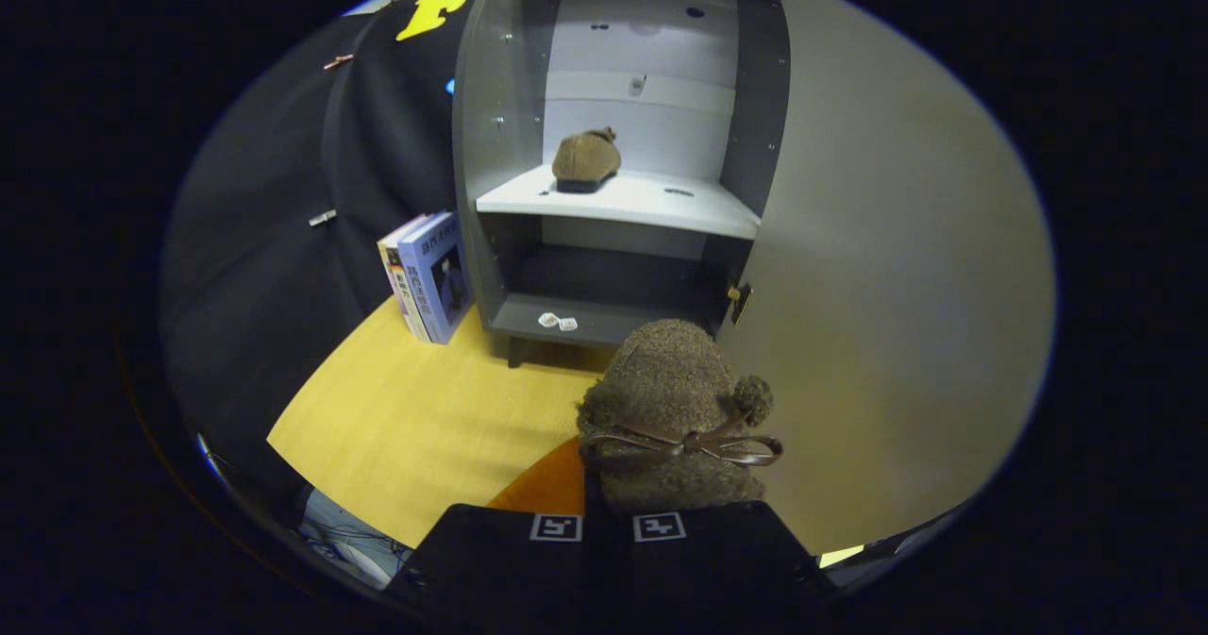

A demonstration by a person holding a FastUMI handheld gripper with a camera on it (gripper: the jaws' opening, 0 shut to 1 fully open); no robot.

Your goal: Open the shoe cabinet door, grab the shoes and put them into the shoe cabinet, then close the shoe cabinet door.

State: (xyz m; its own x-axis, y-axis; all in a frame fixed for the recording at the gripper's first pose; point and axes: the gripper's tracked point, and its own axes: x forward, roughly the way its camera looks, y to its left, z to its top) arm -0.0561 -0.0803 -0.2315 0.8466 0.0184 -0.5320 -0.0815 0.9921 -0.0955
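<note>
Two books (427, 276) are standing upright on the yellow worktop (425, 418), well ahead of the gripper and off to its left, leaning against the black cloth wall (274, 239). An orange mat (547, 489) is lying just ahead.

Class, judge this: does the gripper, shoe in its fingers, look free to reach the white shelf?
Probably yes: the gripper grips a shoe, the door stands open, and the white shelf has room beside the other shoe.

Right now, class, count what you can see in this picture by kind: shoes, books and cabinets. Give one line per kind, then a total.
Shoes: 2, one on the white shelf, one held by the gripper, its fingers shut on that brown shoe.
Books: 2, upright beside the cabinet.
Shoe cabinets: 1, door open.
Total: 5.
</note>
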